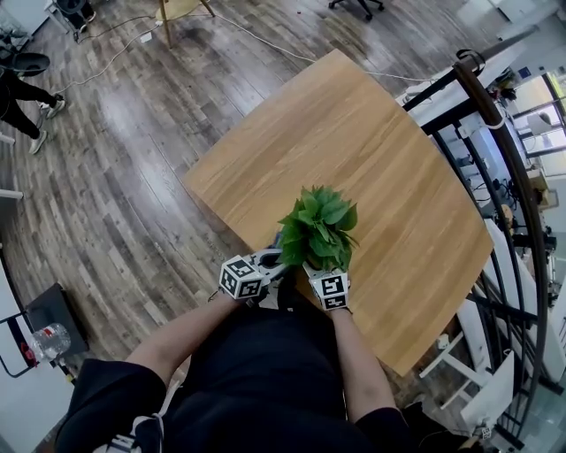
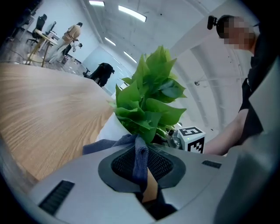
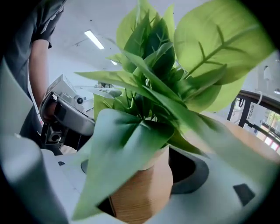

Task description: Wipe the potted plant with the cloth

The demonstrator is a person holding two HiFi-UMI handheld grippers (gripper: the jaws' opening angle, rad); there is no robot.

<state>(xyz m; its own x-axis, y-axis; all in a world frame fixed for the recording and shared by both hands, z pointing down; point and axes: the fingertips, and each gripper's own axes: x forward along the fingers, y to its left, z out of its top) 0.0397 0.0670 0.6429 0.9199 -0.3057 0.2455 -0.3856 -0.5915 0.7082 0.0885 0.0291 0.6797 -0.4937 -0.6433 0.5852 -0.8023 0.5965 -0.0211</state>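
Note:
A potted plant (image 1: pixel 318 226) with broad green leaves is at the near edge of the wooden table (image 1: pixel 380 168). Its pot (image 3: pixel 142 190) is wood-coloured below and white at the rim, and my right gripper (image 3: pixel 146 181) is shut on it, one jaw on each side. The leaves (image 3: pixel 175 74) fill most of the right gripper view. My left gripper (image 2: pixel 142 168) is shut on a blue-grey cloth (image 2: pixel 140 153), whose free end lies against the lower leaves (image 2: pixel 148 103) and the white pot (image 2: pixel 109 131). In the head view the left gripper (image 1: pixel 263 264) and the right gripper (image 1: pixel 323 276) meet under the foliage.
A black metal railing (image 1: pixel 495 133) curves along the table's right side. Dark wooden floor (image 1: pixel 106 177) lies to the left, with a person's legs (image 1: pixel 22 97) at the far left and a water bottle (image 1: pixel 49 341) on a cart near me. Chair legs (image 1: pixel 181 13) stand beyond the table.

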